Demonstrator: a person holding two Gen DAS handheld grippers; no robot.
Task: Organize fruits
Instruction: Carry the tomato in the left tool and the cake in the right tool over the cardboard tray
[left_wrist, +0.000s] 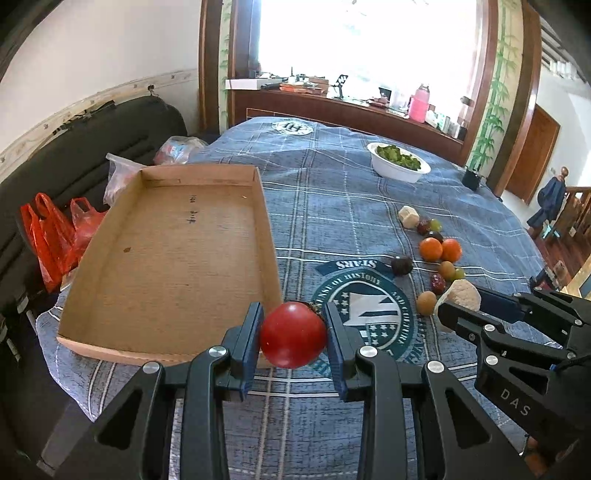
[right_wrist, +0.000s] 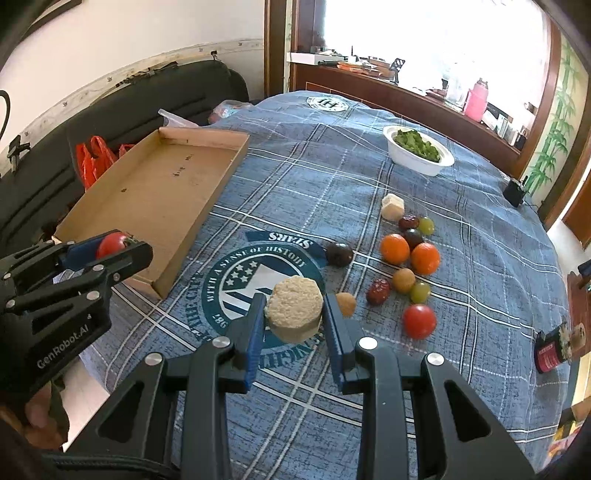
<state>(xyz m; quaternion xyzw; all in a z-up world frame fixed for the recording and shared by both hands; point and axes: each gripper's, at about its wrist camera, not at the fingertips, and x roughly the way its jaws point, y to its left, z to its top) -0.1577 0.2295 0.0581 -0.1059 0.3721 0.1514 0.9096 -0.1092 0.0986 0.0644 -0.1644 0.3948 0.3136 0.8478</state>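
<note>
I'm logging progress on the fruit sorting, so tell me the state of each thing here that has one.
Left claw: shut on round red tomato, off the table.
Right claw: shut on pale hexagonal crumbly cake.
Shallow brown cardboard tray: open, nothing inside.
White bowl: upright, holding greens.
Two round oranges: on the blue plaid tablecloth, unsorted.

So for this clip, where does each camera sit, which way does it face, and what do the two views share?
Left wrist: on the left gripper, looking along its fingers at the held tomato and cardboard tray; the right gripper shows at right.
Right wrist: on the right gripper, looking past its beige puck at the loose fruit; the left gripper shows at left.
Shared: tray, blue tablecloth, white bowl.
</note>
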